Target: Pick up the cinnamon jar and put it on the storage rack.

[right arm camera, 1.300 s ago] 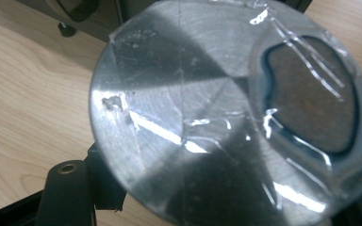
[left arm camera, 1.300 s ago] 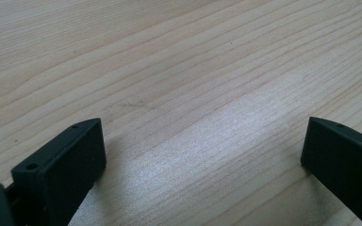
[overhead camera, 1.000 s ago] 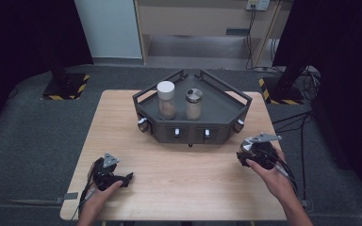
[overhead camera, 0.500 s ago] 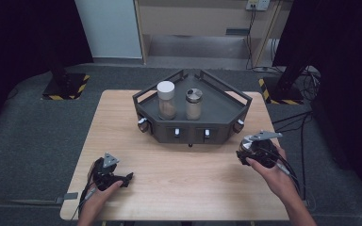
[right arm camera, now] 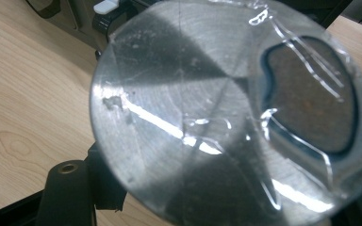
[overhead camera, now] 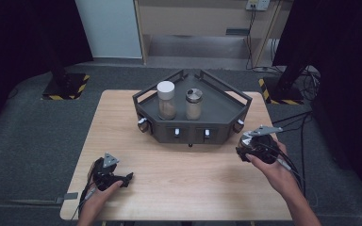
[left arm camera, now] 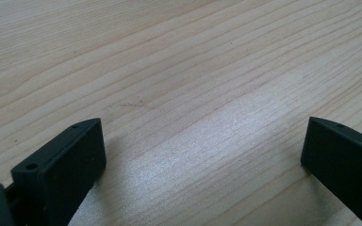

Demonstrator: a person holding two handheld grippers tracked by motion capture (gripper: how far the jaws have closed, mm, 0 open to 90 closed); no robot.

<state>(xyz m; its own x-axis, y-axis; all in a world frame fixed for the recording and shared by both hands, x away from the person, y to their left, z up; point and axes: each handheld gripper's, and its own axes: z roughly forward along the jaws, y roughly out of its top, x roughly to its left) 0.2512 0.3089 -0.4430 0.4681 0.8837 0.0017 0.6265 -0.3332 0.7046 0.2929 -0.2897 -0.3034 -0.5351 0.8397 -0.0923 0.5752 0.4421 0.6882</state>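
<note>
Round brushed-metal lid (right arm camera: 217, 117) in right gripper (overhead camera: 257, 146), pale woodgrain table (overhead camera: 193, 179)

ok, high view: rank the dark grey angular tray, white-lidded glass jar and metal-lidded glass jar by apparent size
1. Dark grey angular tray, far the largest.
2. White-lidded glass jar, slightly taller and wider.
3. Metal-lidded glass jar.
Both jars stand side by side in the tray, so nearness hardly skews it.

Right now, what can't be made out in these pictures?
- High view: whatever the right gripper holds, hidden by the hand and the gripper body.
- Right gripper view: the lid sits close and blurred. What is under it is hidden, and its edges are cut off.
- High view: what fills the white-capped jar, too small.
</note>
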